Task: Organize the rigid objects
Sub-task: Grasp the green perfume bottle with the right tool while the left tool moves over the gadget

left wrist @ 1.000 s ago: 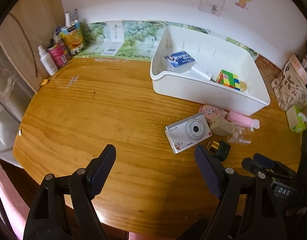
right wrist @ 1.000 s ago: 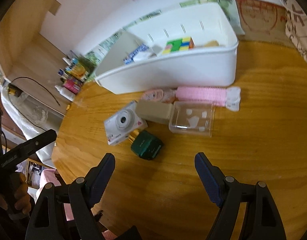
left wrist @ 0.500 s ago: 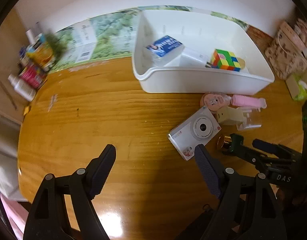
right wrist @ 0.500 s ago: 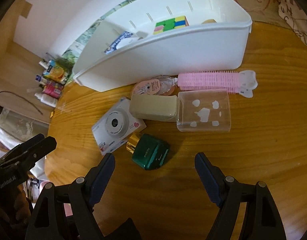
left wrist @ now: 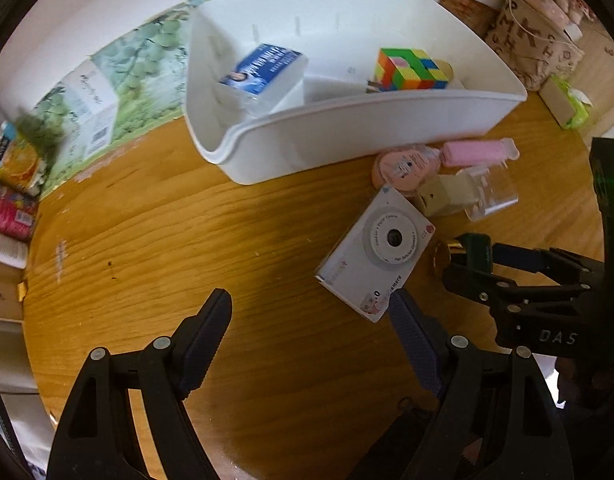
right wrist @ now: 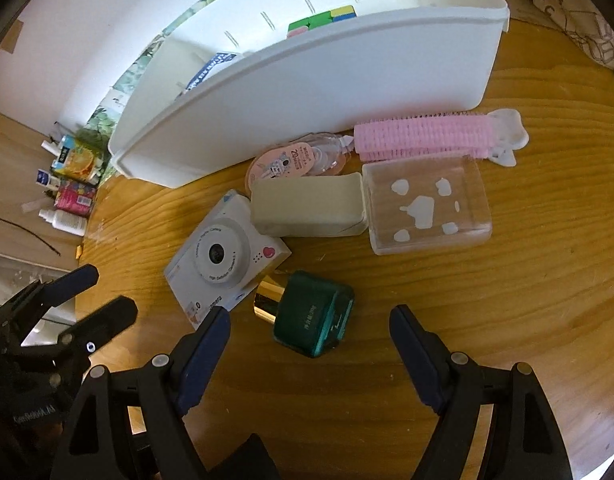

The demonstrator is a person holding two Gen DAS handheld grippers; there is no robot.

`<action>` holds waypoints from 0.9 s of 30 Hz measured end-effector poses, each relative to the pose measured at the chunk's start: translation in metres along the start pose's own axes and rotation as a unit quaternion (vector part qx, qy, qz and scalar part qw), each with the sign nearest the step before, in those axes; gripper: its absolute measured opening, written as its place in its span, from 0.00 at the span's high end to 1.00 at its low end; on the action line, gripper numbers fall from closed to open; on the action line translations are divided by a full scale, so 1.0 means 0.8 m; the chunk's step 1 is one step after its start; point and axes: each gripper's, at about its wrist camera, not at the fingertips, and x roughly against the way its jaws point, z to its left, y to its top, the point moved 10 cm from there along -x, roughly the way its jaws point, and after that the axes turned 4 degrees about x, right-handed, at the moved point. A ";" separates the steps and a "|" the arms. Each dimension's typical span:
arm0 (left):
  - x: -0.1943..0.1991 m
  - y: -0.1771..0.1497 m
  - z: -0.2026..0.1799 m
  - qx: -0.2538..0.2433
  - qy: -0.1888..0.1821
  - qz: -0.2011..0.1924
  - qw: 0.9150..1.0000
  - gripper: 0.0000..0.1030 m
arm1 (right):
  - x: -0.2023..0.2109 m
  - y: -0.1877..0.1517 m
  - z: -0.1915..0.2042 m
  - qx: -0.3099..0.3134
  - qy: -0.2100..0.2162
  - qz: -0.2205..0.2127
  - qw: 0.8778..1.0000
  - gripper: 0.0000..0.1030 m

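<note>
The dark green square bottle with a gold cap point(right wrist: 313, 320) lies on its side on the wooden tabletop point(right wrist: 487, 320), just ahead of and between the fingers of the right gripper point(right wrist: 309, 338), which stand wide apart and hold nothing; the step in hand looks like the approach to pick it up for the white plastic bin point(right wrist: 307, 92) beyond; the next move calls for easing forward and down until the fingers flank the bottle's body, then closing. The white toy camera point(right wrist: 223, 260) touches the gold cap and lies just past the left fingertip, so that side is tight; to the right of the bottle the wood is bare. The left gripper point(left wrist: 309, 330) is likewise wide open and empty, the camera's corner at its right fingertip; bare wood lies ahead of its left fingertip.
</note>
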 end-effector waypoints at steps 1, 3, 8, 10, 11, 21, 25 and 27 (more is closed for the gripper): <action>-0.003 0.000 -0.004 -0.008 -0.007 0.004 1.000 0.19 | -0.001 0.000 0.000 -0.002 -0.002 0.001 1.000 0.20; -0.007 0.001 -0.008 -0.017 -0.011 0.009 1.000 0.19 | -0.005 0.000 -0.002 -0.008 -0.009 0.003 1.000 0.22; -0.018 0.002 -0.015 -0.029 -0.029 0.024 0.999 0.19 | -0.008 0.002 0.000 -0.014 -0.023 0.000 1.000 0.30; -0.022 0.001 -0.018 -0.035 -0.033 0.030 0.998 0.19 | -0.007 0.001 -0.002 -0.016 -0.028 -0.002 0.999 0.34; -0.025 0.001 -0.019 -0.038 -0.033 0.033 0.998 0.19 | -0.007 0.001 -0.002 -0.016 -0.028 -0.003 0.999 0.34; -0.044 0.003 -0.028 -0.046 -0.040 0.051 0.997 0.19 | -0.006 -0.001 0.000 -0.007 -0.024 -0.007 1.000 0.48; -0.048 0.002 -0.030 -0.047 -0.039 0.054 0.997 0.19 | -0.004 -0.001 -0.003 -0.012 -0.029 -0.011 0.999 0.48; -0.052 0.002 -0.031 -0.047 -0.038 0.058 0.996 0.19 | -0.001 -0.001 -0.008 -0.015 -0.035 -0.014 0.999 0.48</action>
